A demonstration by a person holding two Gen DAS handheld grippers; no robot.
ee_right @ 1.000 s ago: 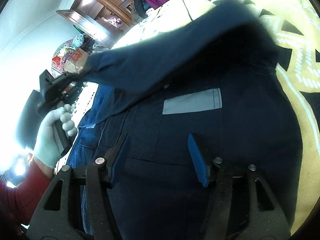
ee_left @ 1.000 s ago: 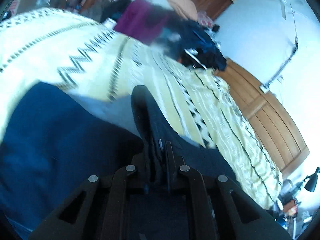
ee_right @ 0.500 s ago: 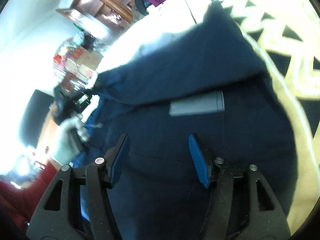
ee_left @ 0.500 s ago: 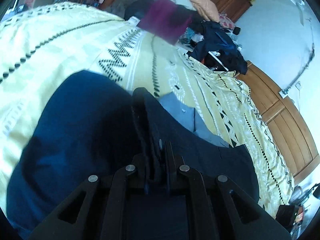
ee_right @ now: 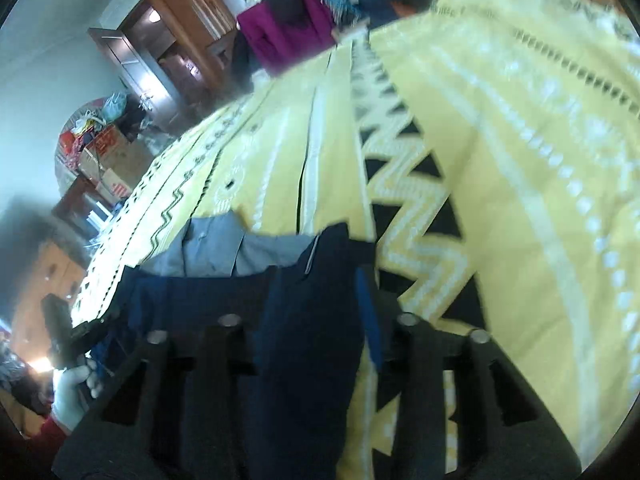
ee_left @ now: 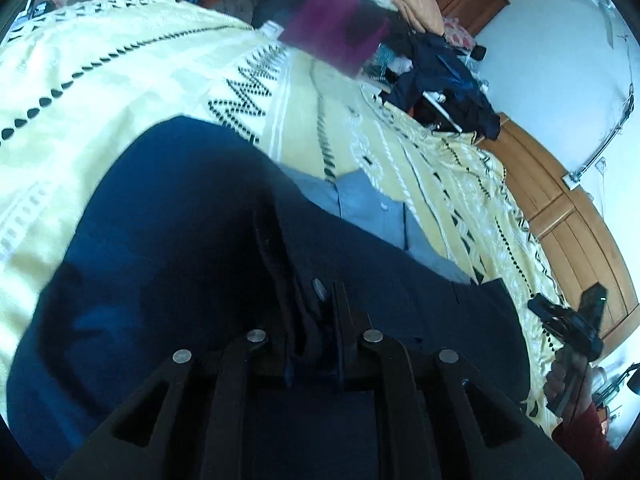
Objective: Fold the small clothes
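Left gripper (ee_left: 316,312): jaws closed tight on a bunched edge of the navy jacket (ee_left: 168,264). Right gripper (ee_right: 320,292): jaws apart, cloth between them, one blue pad (ee_right: 366,312) visible; cannot tell whether it grips. Jacket lies on the yellow bedspread (ee_left: 120,80), grey collar (ee_left: 372,204) at its far edge. Judgement: lay the held part flat, edges aligned, before letting go. Beyond, clothes pile (ee_left: 440,80).

A dark navy jacket (ee_left: 168,264) with a grey lining (ee_left: 372,208) lies on a pale yellow bedspread (ee_right: 520,152) patterned with black and white zigzags, a magenta garment (ee_left: 336,36) beyond its far edge.
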